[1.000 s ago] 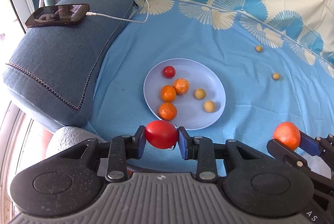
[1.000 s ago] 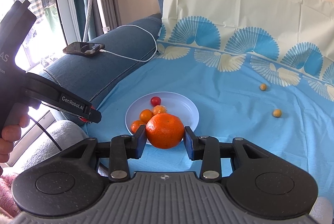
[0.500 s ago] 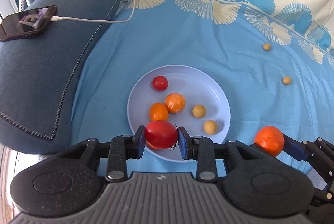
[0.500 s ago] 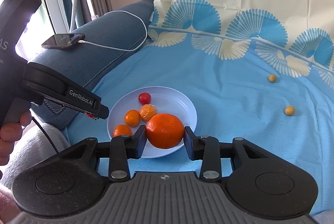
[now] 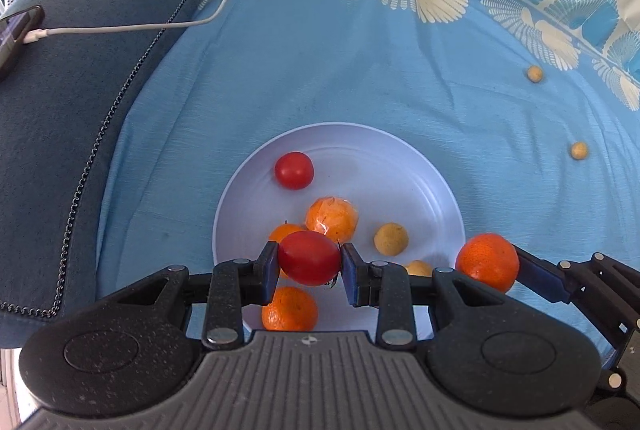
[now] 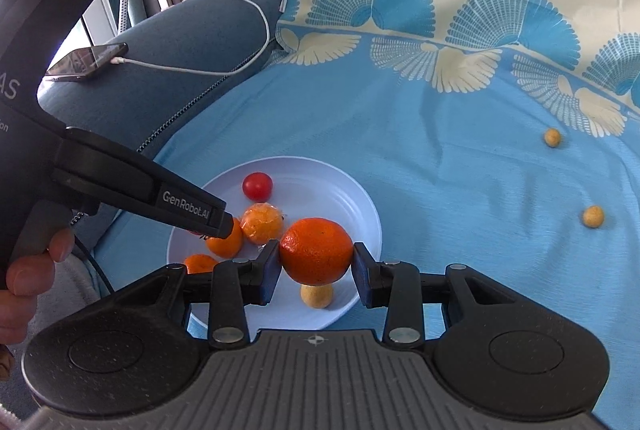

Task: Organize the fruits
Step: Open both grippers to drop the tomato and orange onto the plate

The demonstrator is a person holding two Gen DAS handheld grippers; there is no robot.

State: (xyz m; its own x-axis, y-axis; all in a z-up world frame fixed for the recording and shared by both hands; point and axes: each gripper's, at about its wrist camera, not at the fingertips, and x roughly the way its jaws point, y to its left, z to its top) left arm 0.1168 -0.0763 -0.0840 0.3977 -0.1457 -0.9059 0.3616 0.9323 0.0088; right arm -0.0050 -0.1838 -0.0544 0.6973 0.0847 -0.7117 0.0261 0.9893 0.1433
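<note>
My left gripper [image 5: 309, 266] is shut on a red tomato [image 5: 309, 257], held over the near side of a pale plate [image 5: 420, 173]. My right gripper [image 6: 316, 262] is shut on an orange mandarin [image 6: 316, 250] above the same plate [image 6: 352, 197]; that mandarin [image 5: 487, 261] also shows at the plate's right rim in the left wrist view. On the plate lie a small tomato [image 5: 294, 170], a wrapped mandarin [image 5: 332, 220], two more mandarins, one at the near edge [image 5: 290, 310], and two small yellow fruits, one of them [image 5: 391, 239] in plain sight.
Two small yellow fruits [image 5: 534, 73] [image 5: 579, 150] lie loose on the blue cloth to the right. A dark blue sofa arm [image 5: 60, 101] on the left carries a phone [image 6: 86, 61] with a white cable [image 5: 160, 25]. A hand [image 6: 24, 270] holds the left gripper's handle.
Both grippers have come forward and lower toward the plate, each keeping its fruit. The plate looks larger and closer, and the tomato now hangs over its near side.
</note>
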